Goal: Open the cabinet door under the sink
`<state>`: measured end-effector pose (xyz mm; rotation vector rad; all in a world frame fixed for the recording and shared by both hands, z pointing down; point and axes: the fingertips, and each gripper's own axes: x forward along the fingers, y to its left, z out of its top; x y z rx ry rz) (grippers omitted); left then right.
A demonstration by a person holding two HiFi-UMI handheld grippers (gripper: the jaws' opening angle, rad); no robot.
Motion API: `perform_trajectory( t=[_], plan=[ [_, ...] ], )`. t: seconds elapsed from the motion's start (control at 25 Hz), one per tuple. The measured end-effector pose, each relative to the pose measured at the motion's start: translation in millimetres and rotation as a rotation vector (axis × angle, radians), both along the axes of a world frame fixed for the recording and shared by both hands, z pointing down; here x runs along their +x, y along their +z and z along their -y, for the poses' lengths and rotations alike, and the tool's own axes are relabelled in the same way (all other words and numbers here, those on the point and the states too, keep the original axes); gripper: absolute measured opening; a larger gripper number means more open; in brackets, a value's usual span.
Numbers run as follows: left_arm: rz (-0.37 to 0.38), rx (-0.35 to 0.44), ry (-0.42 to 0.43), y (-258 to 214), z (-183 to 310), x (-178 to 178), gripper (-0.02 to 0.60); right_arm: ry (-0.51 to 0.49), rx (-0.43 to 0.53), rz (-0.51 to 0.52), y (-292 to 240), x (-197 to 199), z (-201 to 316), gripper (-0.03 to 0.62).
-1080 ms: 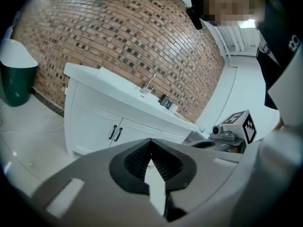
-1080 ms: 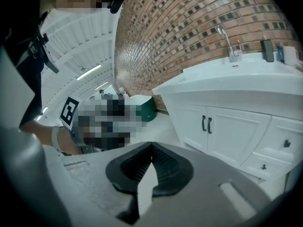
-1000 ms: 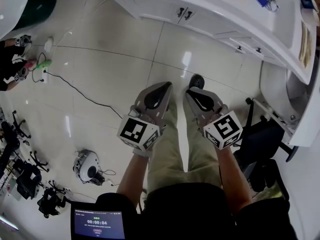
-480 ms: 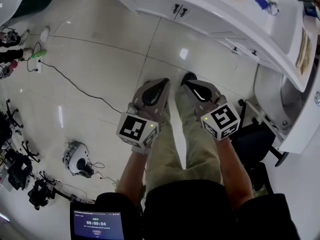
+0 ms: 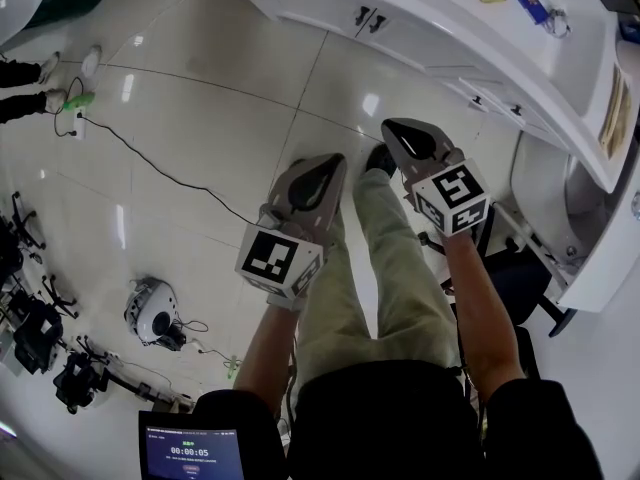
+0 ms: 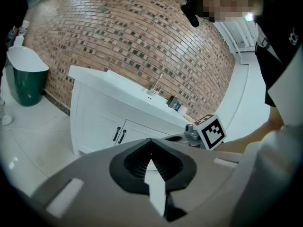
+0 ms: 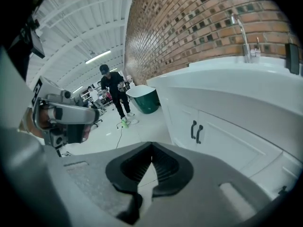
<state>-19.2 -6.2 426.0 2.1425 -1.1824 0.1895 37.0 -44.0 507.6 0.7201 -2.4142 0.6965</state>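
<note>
A white sink cabinet (image 5: pixel 330 13) runs along the top of the head view, its two doors meeting at a pair of black handles (image 5: pixel 367 20). The same handles (image 6: pixel 119 135) show in the left gripper view below the faucet (image 6: pixel 157 82), and the handles (image 7: pixel 196 131) show again in the right gripper view. My left gripper (image 5: pixel 318 166) hangs over the floor, shut and empty. My right gripper (image 5: pixel 403 130) is further forward, also shut with nothing in it. Both are well short of the doors. From each gripper view, the left gripper (image 6: pixel 151 144) and the right gripper (image 7: pixel 151 148) point towards the cabinet.
A black cable (image 5: pixel 150 168) crosses the shiny tile floor to a green power strip (image 5: pixel 80 101). Camera gear (image 5: pixel 155 318) lies at the left, a black chair (image 5: pixel 520 268) at the right. A green tub (image 6: pixel 26 82) stands left of the cabinet. A person (image 7: pixel 113 96) stands far off.
My right gripper has moved forward towards the cabinet, ahead of the left one. The left gripper has stayed almost where it was. Both jaws remain shut.
</note>
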Motion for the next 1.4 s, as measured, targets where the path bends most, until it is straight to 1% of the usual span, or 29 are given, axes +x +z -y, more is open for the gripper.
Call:
perform_trajectory(
  t=[0.12,0.28,0.32,0.36,0.4,0.48,0.56,0.72,0.88,1.12,1.28,1.4],
  plan=[
    [0.008,0.007,0.005,2,0,-3,0.011,0.013,0.016,-0.026,15,3,21,-0.009],
    [0.008,0.008,0.005,1,7,-25,0.011,0.04,0.004,-0.05,35,-9,51,-0.009],
    [0.007,0.006,0.002,1,8,-28,0.011,0.049,0.001,-0.056,41,-10,58,0.01],
    [0.006,0.004,-0.001,2,9,-31,0.011,0.058,-0.004,-0.061,47,-12,66,0.069],
    [0.005,0.003,-0.004,2,9,-34,0.011,0.07,-0.008,-0.067,54,-13,72,0.087],
    [0.005,-0.003,-0.012,3,11,-40,0.011,0.1,-0.015,-0.087,70,-14,87,0.087],
    [0.003,-0.013,-0.019,3,13,-46,0.011,0.13,-0.017,-0.127,89,-13,101,0.087],
    [0.006,-0.018,-0.028,6,15,-58,0.011,0.165,-0.002,-0.216,121,-11,127,0.087],
    [0.008,-0.027,-0.036,11,16,-68,0.011,0.199,0.001,-0.269,145,-9,148,0.087],
    [0.012,-0.026,-0.04,19,24,-93,0.011,0.224,-0.013,-0.32,170,-17,179,0.087],
    [0.013,-0.043,-0.039,22,20,-98,0.011,0.238,0.003,-0.33,174,-17,189,0.084],
    [0.012,-0.053,-0.044,23,17,-100,0.011,0.265,0.0,-0.318,175,-18,194,0.084]
  ],
)
